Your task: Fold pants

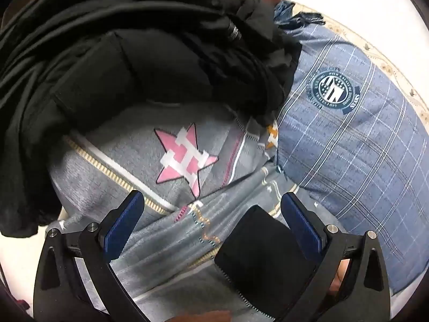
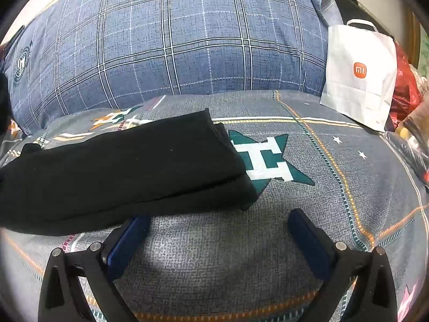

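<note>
The black pants [image 2: 120, 171] lie folded in a long flat stack on the grey patterned bedsheet [image 2: 214, 255], in the left half of the right wrist view. My right gripper [image 2: 218, 222] is open and empty, just in front of the stack's near right corner. In the left wrist view a black fabric end [image 1: 257, 252] lies between the fingers of my left gripper [image 1: 211, 204], which is open and not closed on it. A heap of rumpled black clothing [image 1: 120, 53] fills the top left there.
A blue plaid pillow [image 2: 174, 35] lies behind the pants and also shows in the left wrist view [image 1: 362, 139]. A white paper bag [image 2: 359, 72] stands at the right with red plastic bags [image 2: 405, 91] behind it. A pink star [image 1: 185, 158] marks the sheet.
</note>
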### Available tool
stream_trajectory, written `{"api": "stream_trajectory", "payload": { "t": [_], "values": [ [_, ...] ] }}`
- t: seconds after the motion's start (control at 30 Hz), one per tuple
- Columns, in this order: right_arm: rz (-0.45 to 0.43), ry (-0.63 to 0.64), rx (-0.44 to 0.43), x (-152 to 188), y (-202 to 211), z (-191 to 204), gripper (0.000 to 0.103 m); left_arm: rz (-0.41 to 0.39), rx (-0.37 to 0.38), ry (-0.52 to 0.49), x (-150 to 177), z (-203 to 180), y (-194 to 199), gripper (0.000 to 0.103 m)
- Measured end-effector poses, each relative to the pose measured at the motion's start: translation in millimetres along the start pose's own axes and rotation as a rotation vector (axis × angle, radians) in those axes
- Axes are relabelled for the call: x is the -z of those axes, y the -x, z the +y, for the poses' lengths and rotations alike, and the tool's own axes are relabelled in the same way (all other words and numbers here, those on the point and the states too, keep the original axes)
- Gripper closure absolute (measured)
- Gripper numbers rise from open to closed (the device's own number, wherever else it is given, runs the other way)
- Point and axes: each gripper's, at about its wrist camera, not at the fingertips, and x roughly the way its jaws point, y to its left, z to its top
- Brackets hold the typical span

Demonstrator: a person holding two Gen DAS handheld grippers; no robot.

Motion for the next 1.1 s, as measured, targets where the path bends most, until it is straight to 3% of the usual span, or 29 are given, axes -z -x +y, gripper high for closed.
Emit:
{"api": "stream_trajectory", "payload": {
  "t": [0.33,0.53,0.7,0.8,0.93,1.1],
  "values": [
    [0.0,0.0,0.0,0,0,0,0.0,0.098,0.003,0.024,2,12,-22,0.001],
    [0.0,0.0,0.0,0,0,0,0.0,0.148,0.025,0.094,3,21,-29,0.001],
    [0.0,0.0,0.0,0,0,0,0.0,0.116,0.007,0.077,5,22,-30,0.001],
    [0.0,0.0,0.0,0,0,0,0.0,0.114,0.051,0.075,7,16,-30,0.001],
    [0.0,0.0,0.0,0,0,0,0.0,0.113,0.17,0.101,7,9,-29,0.001],
    [0.0,0.0,0.0,0,0,0,0.0,0.199,0.164,0.02,7,2,-36,0.001]
  ]
}}
